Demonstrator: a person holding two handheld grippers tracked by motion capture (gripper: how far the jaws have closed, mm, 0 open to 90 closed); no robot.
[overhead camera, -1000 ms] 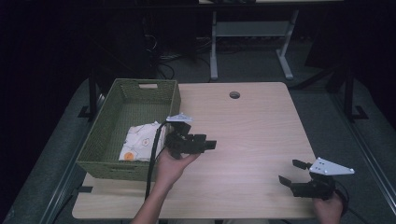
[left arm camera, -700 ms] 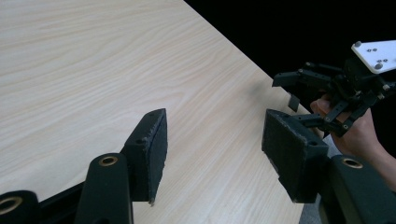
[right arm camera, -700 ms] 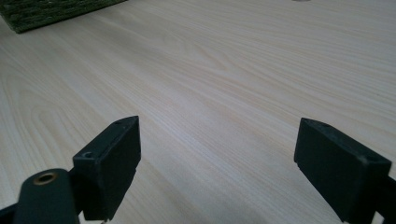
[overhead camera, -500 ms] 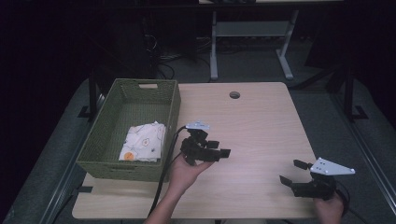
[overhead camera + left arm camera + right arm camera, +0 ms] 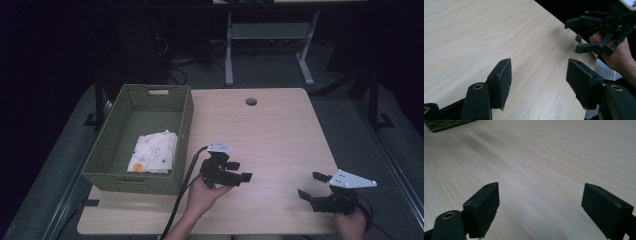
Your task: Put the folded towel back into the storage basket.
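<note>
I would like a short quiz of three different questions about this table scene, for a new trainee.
1. True or false: the folded cloth lies inside the green basket.
2. Which hand-held gripper is nearer the basket: A left, B right?
3. Fill in: both sets of jaws are ____, with nothing between them.

Key: 1 true; 2 A; 3 open. The left jaws have just been opening over the bare table.

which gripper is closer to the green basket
Left. The left gripper sits just off the green basket near its right front corner, jaws open and empty; the right gripper is far across the table near its right front corner.
</note>
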